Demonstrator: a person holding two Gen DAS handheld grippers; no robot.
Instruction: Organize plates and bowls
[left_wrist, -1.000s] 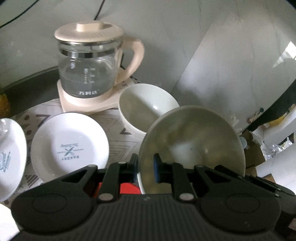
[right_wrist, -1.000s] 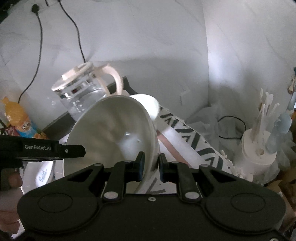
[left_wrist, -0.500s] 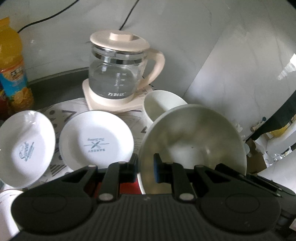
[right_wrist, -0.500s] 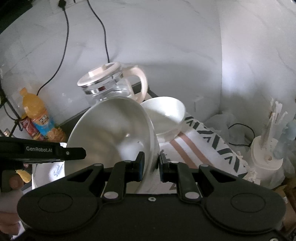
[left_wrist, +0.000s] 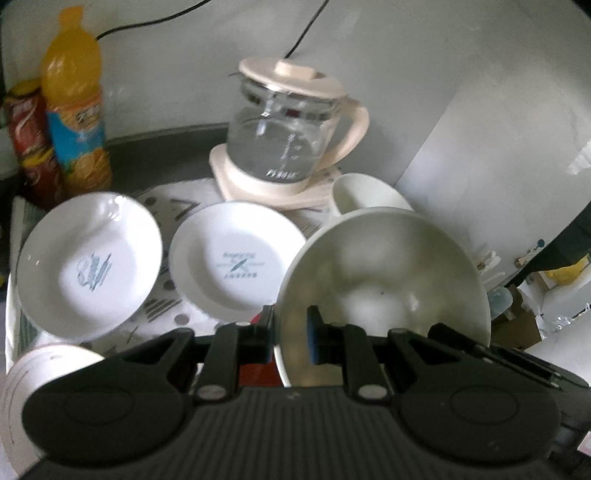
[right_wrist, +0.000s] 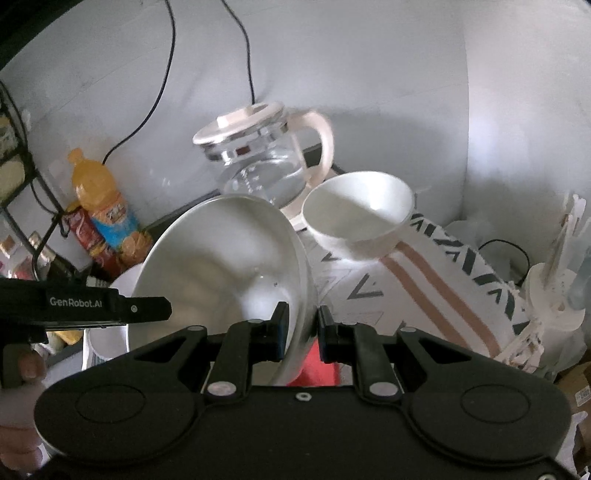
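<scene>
Left wrist: both tools clamped on big bowl (left_wrist: 384, 273), kettle (left_wrist: 288, 144) and plates (left_wrist: 232, 262) beyond.

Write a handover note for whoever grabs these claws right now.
Left claw: shut on the big bowl's left rim.
Right claw: shut on its right rim. The bowl is tilted, held clear of the cloth.
On the cloth: two plates side by side, a small bowl by the kettle. Another white dish at the lower left, partly hidden.
Done: big bowl gripped and lifted.
Left: set it down, probably stack with the small bowl, then group the plates.
</scene>
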